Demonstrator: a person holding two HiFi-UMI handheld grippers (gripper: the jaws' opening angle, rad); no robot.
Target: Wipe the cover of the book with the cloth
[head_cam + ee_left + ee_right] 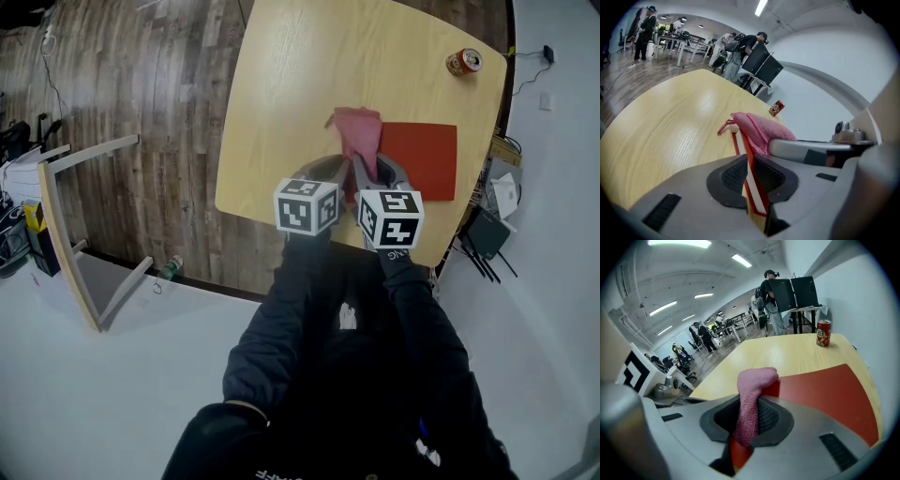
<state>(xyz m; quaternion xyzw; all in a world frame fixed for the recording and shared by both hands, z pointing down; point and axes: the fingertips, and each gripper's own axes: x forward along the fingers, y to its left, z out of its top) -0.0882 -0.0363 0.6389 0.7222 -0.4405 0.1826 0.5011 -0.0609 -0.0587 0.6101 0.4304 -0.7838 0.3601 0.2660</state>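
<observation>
**Book clamped, cloth nipped: slipping is the risk**

Head view: the red book (422, 161) lies near the bench's (281, 112) front edge. The pink cloth (357, 129) is bunched over its left corner, and a can (463, 62) stands well apart.

Left gripper view: the left gripper (751, 176) is clamped on the book's edge with the pages showing, a detail unseen from above. A tug here could lift or bend the cover.

Right gripper view: the right gripper (749, 420) nips only a narrow fold of cloth. A hard drag might pull it free.
</observation>
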